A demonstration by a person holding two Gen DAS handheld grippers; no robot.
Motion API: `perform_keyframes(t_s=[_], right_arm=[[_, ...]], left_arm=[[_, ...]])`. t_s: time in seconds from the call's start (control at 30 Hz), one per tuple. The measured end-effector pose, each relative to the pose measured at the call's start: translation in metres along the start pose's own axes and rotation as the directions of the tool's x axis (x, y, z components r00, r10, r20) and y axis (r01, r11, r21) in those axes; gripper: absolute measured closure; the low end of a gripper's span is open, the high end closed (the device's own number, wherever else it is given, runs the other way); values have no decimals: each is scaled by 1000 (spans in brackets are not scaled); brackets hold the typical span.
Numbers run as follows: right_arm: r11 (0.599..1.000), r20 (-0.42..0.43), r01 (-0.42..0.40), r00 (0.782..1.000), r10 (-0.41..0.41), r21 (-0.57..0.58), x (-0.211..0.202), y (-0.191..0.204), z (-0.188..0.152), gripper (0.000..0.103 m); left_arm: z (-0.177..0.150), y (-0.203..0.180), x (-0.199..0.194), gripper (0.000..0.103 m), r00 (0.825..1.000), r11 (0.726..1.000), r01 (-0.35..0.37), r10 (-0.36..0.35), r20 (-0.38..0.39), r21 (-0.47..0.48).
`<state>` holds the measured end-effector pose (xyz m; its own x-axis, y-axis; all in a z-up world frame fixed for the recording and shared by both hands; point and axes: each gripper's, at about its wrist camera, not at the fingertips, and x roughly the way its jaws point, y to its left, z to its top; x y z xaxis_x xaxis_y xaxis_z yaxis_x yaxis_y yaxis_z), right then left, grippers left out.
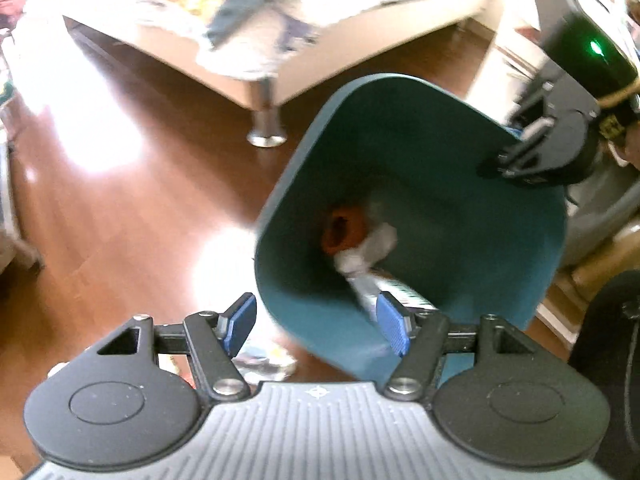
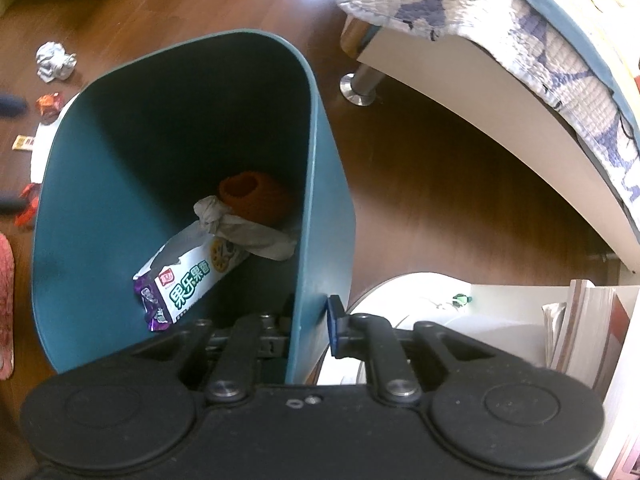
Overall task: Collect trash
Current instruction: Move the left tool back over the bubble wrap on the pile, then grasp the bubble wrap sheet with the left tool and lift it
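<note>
A teal trash bin is held tilted, its mouth toward both cameras. My right gripper is shut on the bin's wall, one finger inside and one outside; it also shows in the left wrist view at the bin's rim. Inside the bin lie an orange cup, crumpled paper and a white snack wrapper. My left gripper is open and empty just in front of the bin's lower rim. More trash lies on the floor: a crumpled paper ball and small orange wrappers.
A bed with a quilt stands on metal legs over the wooden floor. A shiny wrapper lies on the floor under my left gripper. Books and a white round object are at the right.
</note>
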<state>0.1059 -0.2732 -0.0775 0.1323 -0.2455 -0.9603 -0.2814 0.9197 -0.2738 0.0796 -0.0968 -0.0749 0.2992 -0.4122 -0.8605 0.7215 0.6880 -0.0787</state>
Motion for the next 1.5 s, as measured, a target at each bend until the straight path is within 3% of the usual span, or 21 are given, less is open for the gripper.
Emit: perform_keyframes(t_s=[0.23, 0.37, 0.5, 0.63, 0.77, 0.93, 1.07, 1.13, 1.2, 1.27, 1.37, 1.47, 1.5], right_arm=[[999, -47, 4, 999, -6, -32, 5, 0, 3, 90], [1000, -71, 14, 997, -15, -22, 9, 2, -2, 90], [1000, -89, 11, 996, -10, 8, 11, 1, -5, 90], [999, -97, 11, 995, -7, 37, 13, -1, -5, 91], [998, -93, 15, 996, -8, 68, 13, 0, -4, 91], [995, -97, 24, 995, -14, 101, 12, -3, -4, 91], [990, -106, 34, 994, -19, 134, 12, -6, -2, 92], [989, -111, 37, 994, -21, 144, 10, -9, -3, 93], [988, -115, 37, 993, -20, 151, 8, -9, -2, 93], [987, -118, 38, 993, -20, 155, 9, -8, -3, 93], [986, -118, 43, 993, -24, 164, 11, -8, -4, 93], [985, -116, 43, 993, -23, 169, 11, -7, -3, 93], [985, -116, 43, 993, -24, 165, 11, -6, -3, 93]], left_arm=[[-30, 60, 1, 34, 994, 989, -112, 110, -21, -94], [-57, 102, 20, 34, 980, 973, -196, 190, -61, -119], [-85, 133, 56, 34, 974, 972, -206, 192, -124, -114], [-115, 138, 96, 34, 966, 977, -201, 185, -181, -74], [-140, 157, 117, 34, 960, 959, -214, 171, -221, -189], [-160, 214, 132, 33, 960, 884, -228, 134, -244, -409], [-168, 243, 150, 33, 961, 826, -175, 25, -275, -536], [-175, 254, 158, 33, 959, 765, -139, -55, -279, -628], [-182, 257, 161, 33, 958, 724, -134, -81, -276, -677], [-190, 257, 161, 33, 957, 666, -103, -136, -255, -739], [-200, 253, 166, 33, 950, 584, -110, -176, -258, -804], [-214, 252, 178, 25, 939, 485, -147, -207, -276, -862], [-218, 251, 182, 25, 934, 478, -160, -208, -289, -864]])
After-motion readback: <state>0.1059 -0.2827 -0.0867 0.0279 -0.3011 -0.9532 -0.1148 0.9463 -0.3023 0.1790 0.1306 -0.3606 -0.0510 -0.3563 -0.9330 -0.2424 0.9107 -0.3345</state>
